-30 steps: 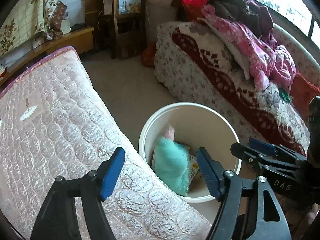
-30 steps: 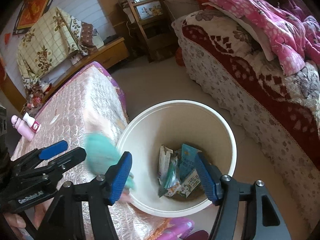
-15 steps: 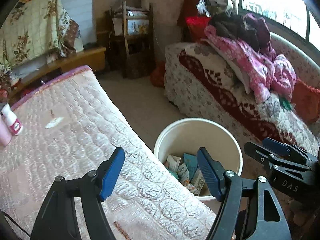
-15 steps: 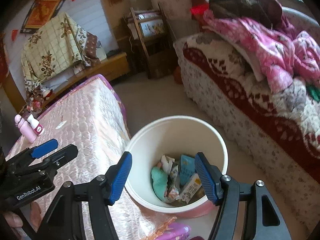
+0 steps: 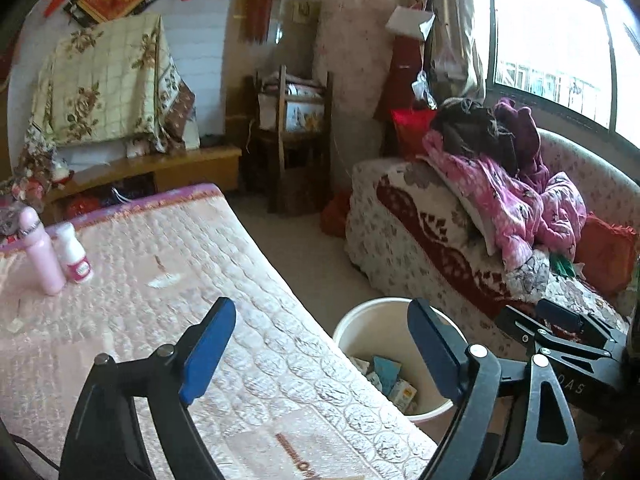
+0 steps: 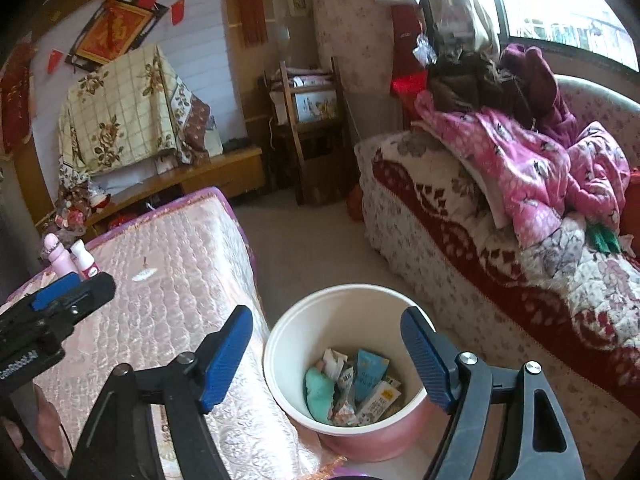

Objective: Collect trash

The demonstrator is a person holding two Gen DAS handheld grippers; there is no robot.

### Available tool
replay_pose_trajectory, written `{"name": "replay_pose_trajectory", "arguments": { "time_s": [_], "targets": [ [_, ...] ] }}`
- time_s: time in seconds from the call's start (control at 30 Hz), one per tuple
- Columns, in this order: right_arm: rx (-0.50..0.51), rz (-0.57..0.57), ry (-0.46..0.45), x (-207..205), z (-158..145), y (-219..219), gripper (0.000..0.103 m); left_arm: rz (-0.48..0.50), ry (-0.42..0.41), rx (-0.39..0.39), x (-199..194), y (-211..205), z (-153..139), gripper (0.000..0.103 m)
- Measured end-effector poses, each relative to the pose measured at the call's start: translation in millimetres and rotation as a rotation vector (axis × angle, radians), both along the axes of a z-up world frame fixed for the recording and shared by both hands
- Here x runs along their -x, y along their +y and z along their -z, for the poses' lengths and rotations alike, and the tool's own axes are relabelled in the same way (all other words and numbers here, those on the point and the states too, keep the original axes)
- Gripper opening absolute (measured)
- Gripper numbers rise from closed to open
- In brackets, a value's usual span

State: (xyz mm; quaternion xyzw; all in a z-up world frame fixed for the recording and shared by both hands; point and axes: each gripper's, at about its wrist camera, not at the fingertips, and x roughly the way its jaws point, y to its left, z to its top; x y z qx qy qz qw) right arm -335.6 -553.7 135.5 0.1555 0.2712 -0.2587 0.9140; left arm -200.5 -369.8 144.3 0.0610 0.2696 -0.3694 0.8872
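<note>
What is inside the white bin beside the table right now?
The white bin holds a crumpled teal item and several snack wrappers, piled at the bottom. Anything beneath that pile is covered.

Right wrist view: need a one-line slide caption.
Right gripper open and empty above the pink bin of wrappers beside the quilted mattress.

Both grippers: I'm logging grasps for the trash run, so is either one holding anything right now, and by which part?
Nothing is held. The left gripper and right gripper both have open, empty jaws that have just been opening; the trash lies in the bin.
</note>
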Motion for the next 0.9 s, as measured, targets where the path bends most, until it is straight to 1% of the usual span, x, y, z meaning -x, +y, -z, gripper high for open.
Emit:
{"name": "replay_pose_trajectory", "arguments": {
  "time_s": [0.07,0.37,0.47,0.53,0.67,0.9],
  "targets": [
    [0.006,0.001,-0.008,1,-6,3,0.083,0.0,-0.01,0.004,2,6,-4,0.088],
    [0.054,-0.001,-0.064,14,-32,21,0.083,-0.014,-0.04,0.029,9,29,-14,0.088],
    [0.069,0.0,-0.072,15,-38,26,0.086,-0.024,-0.051,0.033,11,33,-16,0.088],
    [0.08,-0.003,-0.078,16,-42,30,0.086,-0.03,-0.062,0.036,12,36,-18,0.088],
    [0.086,-0.012,-0.086,17,-47,35,0.086,-0.039,-0.074,0.033,13,40,-20,0.088],
    [0.08,-0.019,-0.081,16,-46,37,0.087,-0.04,-0.068,0.033,12,44,-19,0.088]
  ]
}}
